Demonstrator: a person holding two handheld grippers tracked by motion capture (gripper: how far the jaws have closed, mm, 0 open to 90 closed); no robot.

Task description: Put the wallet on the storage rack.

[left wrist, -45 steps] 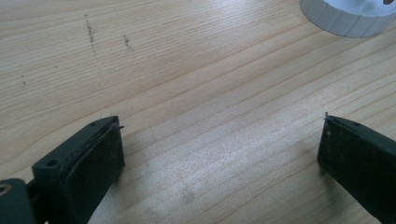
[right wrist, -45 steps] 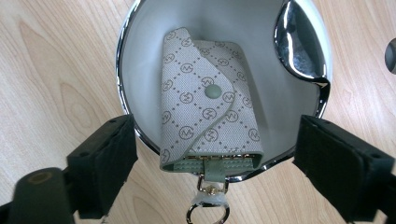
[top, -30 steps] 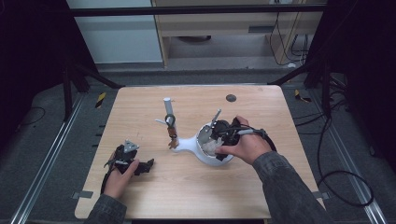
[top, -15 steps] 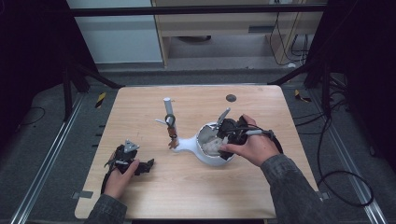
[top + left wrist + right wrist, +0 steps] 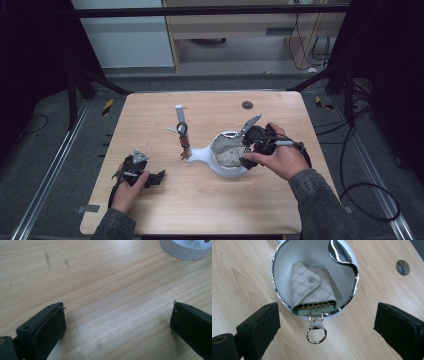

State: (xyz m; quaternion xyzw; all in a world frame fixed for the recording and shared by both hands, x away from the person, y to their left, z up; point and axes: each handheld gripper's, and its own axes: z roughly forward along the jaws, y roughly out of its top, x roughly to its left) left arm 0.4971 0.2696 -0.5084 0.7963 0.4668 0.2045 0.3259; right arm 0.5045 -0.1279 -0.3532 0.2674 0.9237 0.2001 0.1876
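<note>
Patterned key case (image 5: 312,290) snapped shut, lying inside white bowl (image 5: 287,262); gold ring (image 5: 316,333) seemingly overhanging rim.

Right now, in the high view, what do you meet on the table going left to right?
Left claw → upright white post with a key ring → white bowl holding the patterned key case → right claw, open beside the bowl.

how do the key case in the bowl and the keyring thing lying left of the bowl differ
The key case is a pale, patterned, snapped-shut pouch resting inside the white bowl, its gold ring hanging over the rim. The keyring item is thin and stretched flat on the bare table. Both appear to carry metal rings.
</note>
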